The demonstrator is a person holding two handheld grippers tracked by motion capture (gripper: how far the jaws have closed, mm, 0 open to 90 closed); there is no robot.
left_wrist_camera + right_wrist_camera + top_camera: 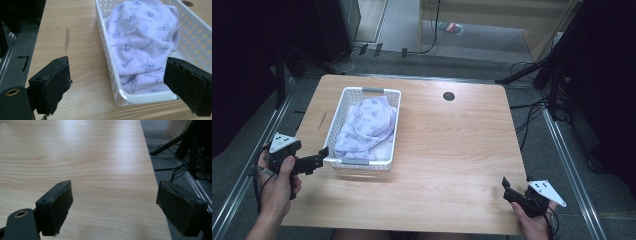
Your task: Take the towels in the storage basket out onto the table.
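Left tool [323, 153] wide open, empty, just beside near end of basket [343, 109]; cloth [367, 125] inside basket, ahead of its jaws; right tool [517, 187] wide open, empty, over bare desk [452, 150].

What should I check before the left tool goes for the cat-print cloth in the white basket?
1. Left tool open, nothing between its jaws: ok.
2. Lilac cat-print cloth inside the white perforated plastic basket, uncovered: ok.
3. Left tool lined up over the cloth: not ok; its jaws straddle the basket's near corner.
4. Right tool open and apart from the basket, at the wooden table's near right corner: ok.
5. Cloth free of the basket's holes: cannot tell.
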